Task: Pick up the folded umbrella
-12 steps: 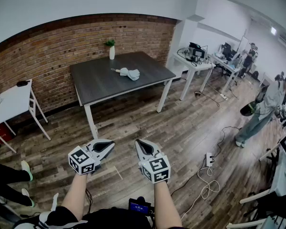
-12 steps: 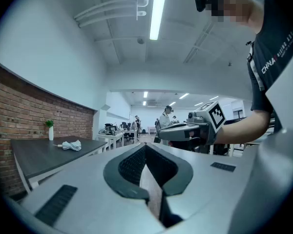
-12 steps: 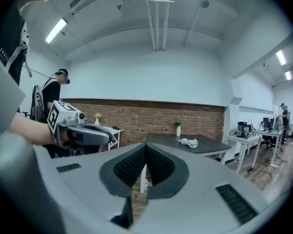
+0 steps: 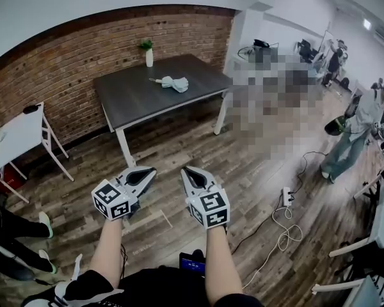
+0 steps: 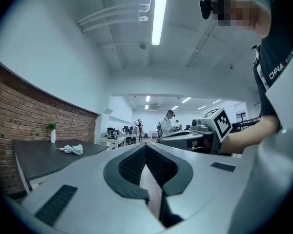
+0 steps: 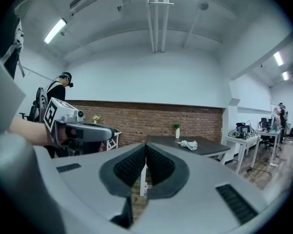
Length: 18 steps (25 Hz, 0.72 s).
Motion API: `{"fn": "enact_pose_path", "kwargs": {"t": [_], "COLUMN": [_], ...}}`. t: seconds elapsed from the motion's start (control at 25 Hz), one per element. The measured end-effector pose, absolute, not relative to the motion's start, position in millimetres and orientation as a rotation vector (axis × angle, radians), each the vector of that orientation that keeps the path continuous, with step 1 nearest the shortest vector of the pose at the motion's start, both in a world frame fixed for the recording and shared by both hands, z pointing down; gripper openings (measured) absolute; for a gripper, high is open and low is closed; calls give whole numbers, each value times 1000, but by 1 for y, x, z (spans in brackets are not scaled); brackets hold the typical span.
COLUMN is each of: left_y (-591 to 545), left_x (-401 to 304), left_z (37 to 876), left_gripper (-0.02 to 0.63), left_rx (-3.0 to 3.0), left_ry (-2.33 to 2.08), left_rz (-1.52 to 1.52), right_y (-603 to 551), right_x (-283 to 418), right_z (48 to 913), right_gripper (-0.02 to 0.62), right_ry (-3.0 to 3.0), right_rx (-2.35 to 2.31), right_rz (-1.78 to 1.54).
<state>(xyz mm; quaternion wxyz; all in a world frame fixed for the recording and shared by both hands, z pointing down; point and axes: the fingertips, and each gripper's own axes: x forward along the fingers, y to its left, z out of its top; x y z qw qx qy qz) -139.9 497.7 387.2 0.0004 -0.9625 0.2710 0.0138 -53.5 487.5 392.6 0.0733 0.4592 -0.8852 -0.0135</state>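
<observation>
Pale folded fabric umbrella lies far ahead of left tool and right tool, both pressed together, so approach, then spread one.

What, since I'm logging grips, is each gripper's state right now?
Left gripper: closed, holding nothing.
Right gripper: closed, holding nothing.

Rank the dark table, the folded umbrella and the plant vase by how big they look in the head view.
1. Dark table, by far the largest.
2. Folded umbrella, next.
3. Plant vase, slightly smaller than the umbrella.
All stand similarly far off.
</observation>
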Motion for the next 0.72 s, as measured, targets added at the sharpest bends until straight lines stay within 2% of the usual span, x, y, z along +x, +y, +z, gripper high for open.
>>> {"fn": "enact_pose_path", "kwargs": {"t": [0.44, 0.72], "left_y": [507, 503], "left_x": [-138, -119], "left_z": [406, 403], "left_gripper": [2, 2], "left_rx": [-3094, -3101], "left_ry": [801, 749], "left_rz": [55, 63], "right_y": [497, 499], "right_x": [-46, -49], "right_z": [386, 368], "right_gripper": [11, 9], "right_ry": [-2786, -2751], "right_rx": [1449, 1332], "right_rz": [100, -143]}}
